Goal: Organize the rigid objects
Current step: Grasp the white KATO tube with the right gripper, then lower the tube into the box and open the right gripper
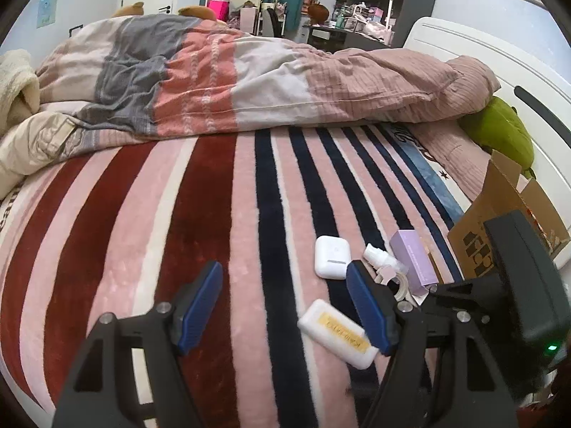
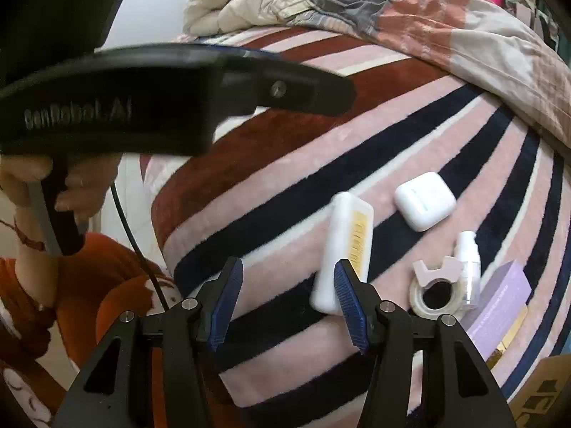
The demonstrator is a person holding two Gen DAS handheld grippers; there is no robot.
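Small rigid items lie on a striped blanket (image 1: 214, 221): a long white case with a yellow label (image 1: 337, 333) (image 2: 344, 249), a white earbud case (image 1: 332, 256) (image 2: 424, 201), a small white pump bottle (image 1: 380, 256) (image 2: 467, 267), a tape roll with a pink dispenser (image 1: 392, 280) (image 2: 433, 287), and a purple box (image 1: 414, 262) (image 2: 499, 301). My left gripper (image 1: 283, 273) is open and empty, left of the items. My right gripper (image 2: 289, 271) is open and empty, its right finger beside the long white case.
A cardboard box (image 1: 499, 214) (image 2: 542, 388) stands open at the blanket's right edge. A bunched duvet (image 1: 232, 82) lies across the far bed. A green plush (image 1: 503, 132) rests by the white headboard. The left gripper's body (image 2: 142, 107) crosses the right wrist view's upper left.
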